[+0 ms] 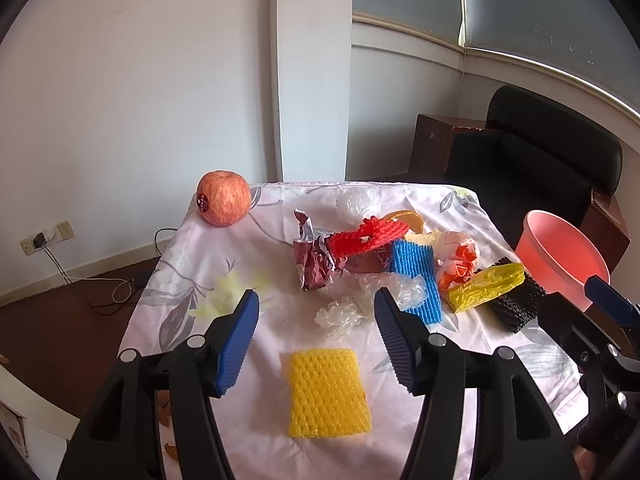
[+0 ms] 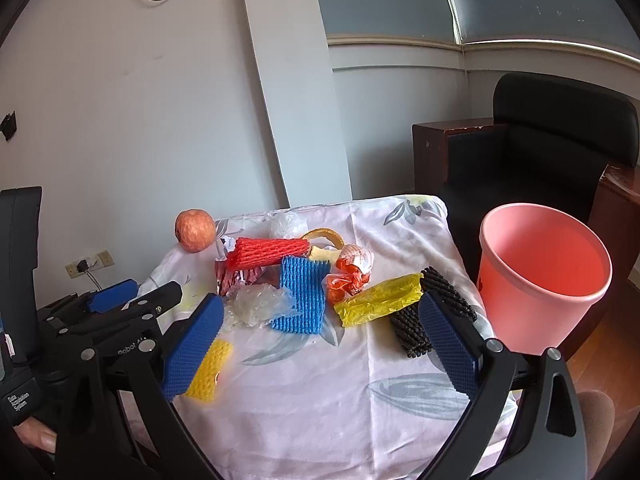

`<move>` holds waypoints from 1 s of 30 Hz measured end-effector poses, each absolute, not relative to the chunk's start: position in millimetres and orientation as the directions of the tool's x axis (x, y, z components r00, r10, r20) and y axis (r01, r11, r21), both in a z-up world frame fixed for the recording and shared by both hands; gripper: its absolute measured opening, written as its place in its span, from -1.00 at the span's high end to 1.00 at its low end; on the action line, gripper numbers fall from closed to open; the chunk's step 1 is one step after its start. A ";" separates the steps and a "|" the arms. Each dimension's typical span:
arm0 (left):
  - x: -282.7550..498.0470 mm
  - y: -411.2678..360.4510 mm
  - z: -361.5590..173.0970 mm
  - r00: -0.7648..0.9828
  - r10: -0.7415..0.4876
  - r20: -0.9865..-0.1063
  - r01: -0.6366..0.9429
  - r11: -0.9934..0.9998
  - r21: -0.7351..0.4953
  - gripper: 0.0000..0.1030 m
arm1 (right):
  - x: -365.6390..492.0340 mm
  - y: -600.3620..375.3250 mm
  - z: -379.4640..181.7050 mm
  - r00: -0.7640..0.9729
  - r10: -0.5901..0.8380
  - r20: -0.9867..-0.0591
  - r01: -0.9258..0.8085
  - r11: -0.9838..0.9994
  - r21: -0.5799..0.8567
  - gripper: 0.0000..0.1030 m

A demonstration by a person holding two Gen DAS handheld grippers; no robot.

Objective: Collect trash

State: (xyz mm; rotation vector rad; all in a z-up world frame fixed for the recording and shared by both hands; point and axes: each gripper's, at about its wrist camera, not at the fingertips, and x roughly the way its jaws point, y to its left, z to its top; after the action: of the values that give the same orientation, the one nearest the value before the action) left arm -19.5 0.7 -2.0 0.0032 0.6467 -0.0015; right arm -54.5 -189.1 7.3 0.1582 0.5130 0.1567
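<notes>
White walls and a dark wood floor frame a small table [image 1: 256, 344] draped in a pale floral cloth, where a heap of trash lies across the far half. A flat yellow foam net [image 1: 328, 392] rests alone on the near cloth, directly below the left gripper [image 1: 316, 344], whose ribbed blue pads stand apart with nothing pressed between them. Beyond it, crumpled clear plastic [image 1: 340, 316] sits just in front of a blue foam sleeve [image 1: 416, 276], a red foam net [image 1: 368, 236], a creased maroon foil wrapper [image 1: 316, 264], orange plastic wrap [image 1: 460, 264], a yellow plastic bag [image 1: 488, 284] and a black foam net [image 1: 516, 300]; the last two lie touching near the right edge. A curl of orange peel [image 1: 408, 216] shows behind the pile. A whole red apple [image 1: 224, 198] with a sticker stands at the far left corner, well apart from the litter. A pink plastic bucket [image 2: 544, 280], smooth and empty inside, stands just off the table's right side beside a black chair [image 2: 560, 128]. The right gripper [image 2: 320, 344] hovers over the near right of the cloth, its textured blue pads spread wide and holding nothing. Bare cloth runs along the near edge and left side. A power cord [image 1: 56, 256] trails from a wall socket to the floor.
</notes>
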 end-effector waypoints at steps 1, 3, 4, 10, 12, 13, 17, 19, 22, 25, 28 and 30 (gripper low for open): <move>-20.1 0.9 -1.9 0.798 0.002 -0.602 0.000 1.000 0.004 -0.17 | -55.2 -188.7 7.3 0.860 0.188 -0.475 -0.110 0.976 0.187 -0.91; -20.9 1.1 -1.7 0.798 0.009 -0.602 -0.004 1.000 0.011 -0.19 | -56.5 -188.0 7.5 0.860 0.188 -0.474 -0.111 0.977 0.184 -0.91; -21.3 1.1 -1.7 0.798 0.012 -0.602 -0.005 1.000 0.013 -0.21 | -56.8 -187.4 7.6 0.860 0.188 -0.475 -0.112 0.977 0.183 -0.91; -23.3 0.6 -2.6 0.793 0.018 -0.609 -0.009 1.000 0.018 -0.22 | -60.1 -187.6 7.2 0.858 0.189 -0.478 -0.110 0.976 0.189 -0.91; -24.1 1.5 -2.8 0.792 0.016 -0.610 -0.010 1.000 0.014 -0.22 | -60.9 -188.3 6.9 0.857 0.193 -0.478 -0.111 0.975 0.194 -0.91; -24.7 1.9 -2.5 0.792 0.015 -0.610 -0.010 1.000 0.012 -0.22 | -61.2 -188.4 7.0 0.856 0.195 -0.478 -0.113 0.974 0.196 -0.91; -25.6 2.3 -3.1 0.789 0.011 -0.614 -0.009 1.000 0.005 -0.22 | -63.6 -184.8 8.0 0.853 0.219 -0.474 -0.142 0.971 0.194 -0.91; -26.3 3.0 -3.8 0.788 0.007 -0.615 -0.009 1.000 0.000 -0.22 | -65.4 -182.8 9.1 0.857 0.217 -0.467 -0.145 0.972 0.185 -0.91; -26.9 4.5 -4.1 0.786 -0.001 -0.618 -0.008 1.000 -0.011 -0.22 | -66.7 -182.7 9.8 0.860 0.214 -0.463 -0.143 0.972 0.185 -0.91; -24.9 7.4 -4.3 0.782 -0.019 -0.623 0.000 1.000 -0.031 -0.22 | -66.0 -183.4 9.3 0.858 0.217 -0.466 -0.141 0.971 0.192 -0.91; -21.8 17.7 -3.4 0.780 -0.076 -0.621 0.018 0.995 -0.100 -0.22 | -66.1 -184.2 10.3 0.860 0.218 -0.462 -0.141 0.970 0.196 -0.91; -21.2 27.9 -1.6 0.785 -0.095 -0.612 0.016 0.991 -0.133 -0.21 | -67.2 -186.1 12.4 0.866 0.214 -0.452 -0.136 0.971 0.199 -0.91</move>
State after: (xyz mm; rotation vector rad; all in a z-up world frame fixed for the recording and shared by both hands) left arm -21.2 27.9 -1.6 -0.1227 0.6657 -0.0599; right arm -67.2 -186.1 12.4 0.1628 0.4911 0.1841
